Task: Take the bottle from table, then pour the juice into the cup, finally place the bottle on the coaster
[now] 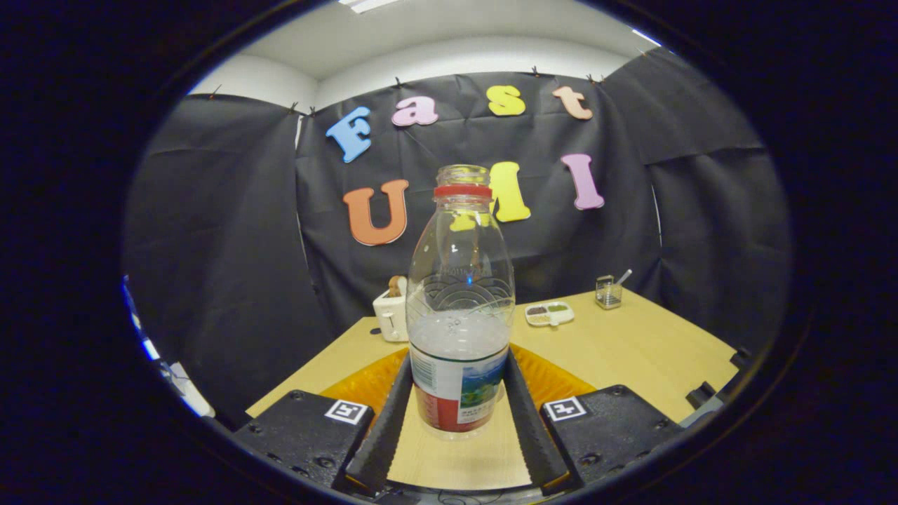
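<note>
A clear plastic bottle [459, 308] stands upright between my two fingers, uncapped, with a red ring at its neck and clear liquid up to about half its height. My gripper [457, 358] is shut on the bottle, and both black ribbed fingers [390, 414] press on its labelled lower part. An orange coaster [553, 380] shows just behind the fingers on both sides of the bottle. I cannot tell whether the bottle's base rests on a surface or hangs just above it. A small glass cup [608, 292] with a spoon in it stands far off at the table's back right.
On the wooden table [631, 358], a white toaster [391, 317] with bread in it stands beyond the bottle to the left. A small white dish [549, 313] with divided fillings lies behind to the right. Black cloth walls close the table at the back.
</note>
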Tool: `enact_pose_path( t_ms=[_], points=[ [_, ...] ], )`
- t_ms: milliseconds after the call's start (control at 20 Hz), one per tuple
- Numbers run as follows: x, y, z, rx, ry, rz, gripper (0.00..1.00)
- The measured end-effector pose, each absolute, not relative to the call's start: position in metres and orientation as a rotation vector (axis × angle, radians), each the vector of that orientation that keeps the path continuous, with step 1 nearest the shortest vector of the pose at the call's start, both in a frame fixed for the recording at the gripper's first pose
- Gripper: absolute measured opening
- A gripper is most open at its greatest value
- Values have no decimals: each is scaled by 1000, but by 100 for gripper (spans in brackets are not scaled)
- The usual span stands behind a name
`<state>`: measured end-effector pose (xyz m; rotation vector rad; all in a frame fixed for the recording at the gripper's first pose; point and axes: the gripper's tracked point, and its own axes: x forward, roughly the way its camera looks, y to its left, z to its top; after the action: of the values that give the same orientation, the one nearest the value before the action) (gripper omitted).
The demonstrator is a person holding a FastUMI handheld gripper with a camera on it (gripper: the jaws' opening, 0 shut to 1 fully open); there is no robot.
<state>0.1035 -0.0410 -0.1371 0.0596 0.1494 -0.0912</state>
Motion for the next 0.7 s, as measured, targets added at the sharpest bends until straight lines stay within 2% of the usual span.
enact_pose_path(
  t_ms=[450,700],
  points=[
    [155,-55,-128,-10,67,-135,77],
    [203,-64,-162,-47,88,-158,77]
  ],
)
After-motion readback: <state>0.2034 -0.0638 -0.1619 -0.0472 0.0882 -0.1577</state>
